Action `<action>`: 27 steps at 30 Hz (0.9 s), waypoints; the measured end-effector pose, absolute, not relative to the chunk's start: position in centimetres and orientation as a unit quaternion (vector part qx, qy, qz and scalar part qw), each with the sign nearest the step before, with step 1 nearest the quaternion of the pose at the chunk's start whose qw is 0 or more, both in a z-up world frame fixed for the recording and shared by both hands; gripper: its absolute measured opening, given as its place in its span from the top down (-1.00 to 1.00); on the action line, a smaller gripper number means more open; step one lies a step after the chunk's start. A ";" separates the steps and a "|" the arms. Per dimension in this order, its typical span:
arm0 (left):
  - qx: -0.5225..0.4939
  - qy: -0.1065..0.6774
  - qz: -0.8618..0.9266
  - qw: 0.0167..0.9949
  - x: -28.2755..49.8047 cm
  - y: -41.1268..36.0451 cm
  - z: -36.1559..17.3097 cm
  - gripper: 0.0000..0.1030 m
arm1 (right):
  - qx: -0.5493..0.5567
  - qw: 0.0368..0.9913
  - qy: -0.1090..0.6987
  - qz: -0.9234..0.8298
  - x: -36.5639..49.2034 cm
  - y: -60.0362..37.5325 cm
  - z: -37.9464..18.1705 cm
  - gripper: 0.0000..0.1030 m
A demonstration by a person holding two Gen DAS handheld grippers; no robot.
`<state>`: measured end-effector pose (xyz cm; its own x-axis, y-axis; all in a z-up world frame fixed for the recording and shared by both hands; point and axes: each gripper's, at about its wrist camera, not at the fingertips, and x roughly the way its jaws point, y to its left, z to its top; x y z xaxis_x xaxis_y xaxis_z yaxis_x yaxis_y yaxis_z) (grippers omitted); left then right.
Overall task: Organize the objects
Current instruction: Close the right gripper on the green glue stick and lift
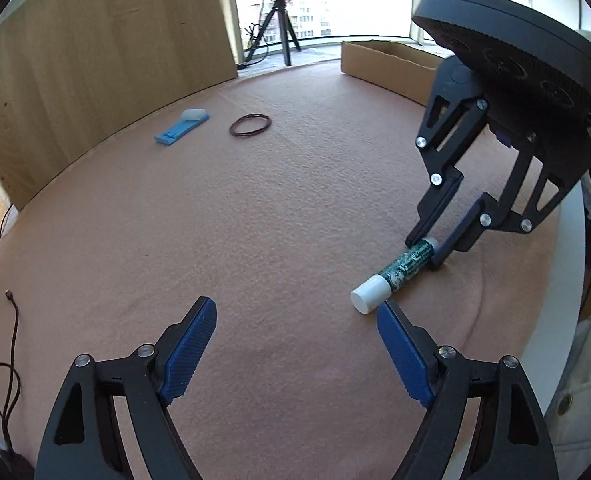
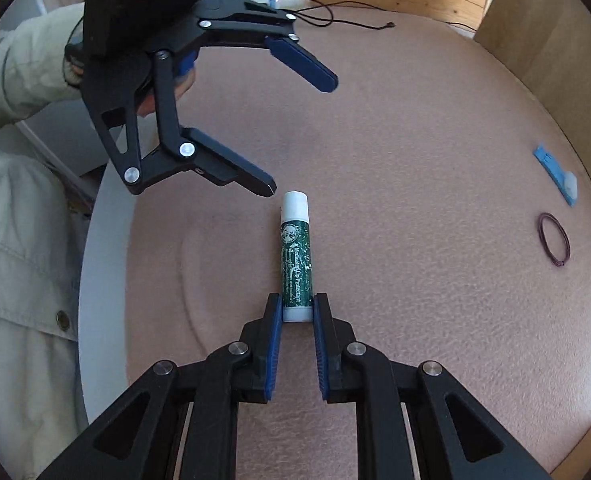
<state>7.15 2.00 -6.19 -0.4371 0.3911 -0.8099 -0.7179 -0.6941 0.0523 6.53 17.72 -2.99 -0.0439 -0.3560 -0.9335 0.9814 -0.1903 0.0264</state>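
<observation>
1. Blue ribbed pads of my right claw (image 2: 297,312) sit nearest the lens, closed down narrow on the bottom end of a green-labelled lip balm tube with a white cap (image 2: 295,256); the tube lies flat on the pink felt mat (image 2: 415,160), pointing straight ahead of that claw.
2. My left claw (image 1: 295,320) stands wide and holds nothing. In its own view the white cap lies just ahead of its right-hand pad (image 1: 399,344), close but not clearly touching.
3. I judge the step to be a two-handed one on the tube, perhaps taking the cap. To do it well I would keep the right grip firm and low, centre the left pads on the white cap, and close squarely so the tube does not roll.
4. Far beyond the left claw lie a dark thin hair-tie ring (image 1: 250,124) and a small blue flat plastic piece with a white lump (image 1: 181,126).
5. Hard to make out: the label's small print, what the white lump is, and how the cardboard box (image 1: 383,62) figures in the sorting.
</observation>
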 end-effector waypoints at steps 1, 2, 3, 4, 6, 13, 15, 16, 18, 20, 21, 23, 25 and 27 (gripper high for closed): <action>-0.409 0.210 0.817 0.349 7.6 2.2 -6.4 -0.58 | 0.442 0.532 0.362 -0.625 6.8 17.6 -3.0 0.73; -0.407 0.217 0.810 0.362 8.0 2.4 -6.5 -0.51 | 0.440 0.534 0.370 -0.620 7.0 17.5 -2.9 0.73; -0.405 0.221 0.805 0.373 8.3 2.6 -6.7 -0.48 | 0.438 0.536 0.377 -0.616 7.2 17.3 -2.9 0.73; -0.404 0.221 0.802 0.380 8.5 2.7 -6.7 -0.46 | 0.435 0.538 0.383 -0.612 7.4 17.1 -2.9 0.73; -0.406 0.218 0.797 0.392 8.6 2.9 -6.8 -0.41 | 0.433 0.548 0.391 -0.599 8.0 16.8 -2.9 0.73; -0.413 0.215 0.768 0.440 9.7 3.3 -7.1 0.34 | 0.415 0.566 0.415 -0.579 9.1 15.5 -2.9 0.73; -0.410 0.218 0.766 0.445 10.1 3.3 -7.0 0.45 | 0.414 0.567 0.416 -0.578 9.2 15.4 -2.9 0.73; -0.409 0.219 0.765 0.446 10.2 3.3 -7.0 0.46 | 0.414 0.568 0.416 -0.577 9.2 15.4 -2.9 0.73; -0.409 0.217 0.764 0.449 10.3 3.2 -7.0 0.47 | 0.413 0.569 0.415 -0.577 9.3 15.5 -2.9 0.73; -0.409 0.216 0.764 0.449 10.2 3.1 -7.0 0.48 | 0.414 0.570 0.414 -0.577 8.7 16.0 -3.0 0.73; -0.409 0.217 0.764 0.450 10.3 3.0 -6.9 0.48 | 0.414 0.570 0.413 -0.577 8.7 16.1 -3.0 0.73; -0.409 0.216 0.764 0.449 10.3 3.1 -6.9 0.48 | 0.414 0.570 0.413 -0.577 8.7 16.3 -3.0 0.73; -0.410 0.215 0.764 0.449 10.3 3.1 -6.9 0.48 | 0.413 0.570 0.412 -0.578 8.7 16.4 -3.1 0.73; -0.412 0.214 0.763 0.450 10.2 3.1 -6.9 0.49 | 0.410 0.570 0.412 -0.580 8.5 16.4 -3.1 0.73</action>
<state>10.25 3.06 -6.87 -0.2565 0.5110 -0.8204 -0.8625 -0.5042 -0.0443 8.54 16.39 -3.11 -0.0121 -0.3235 -0.9462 0.9999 -0.0097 -0.0095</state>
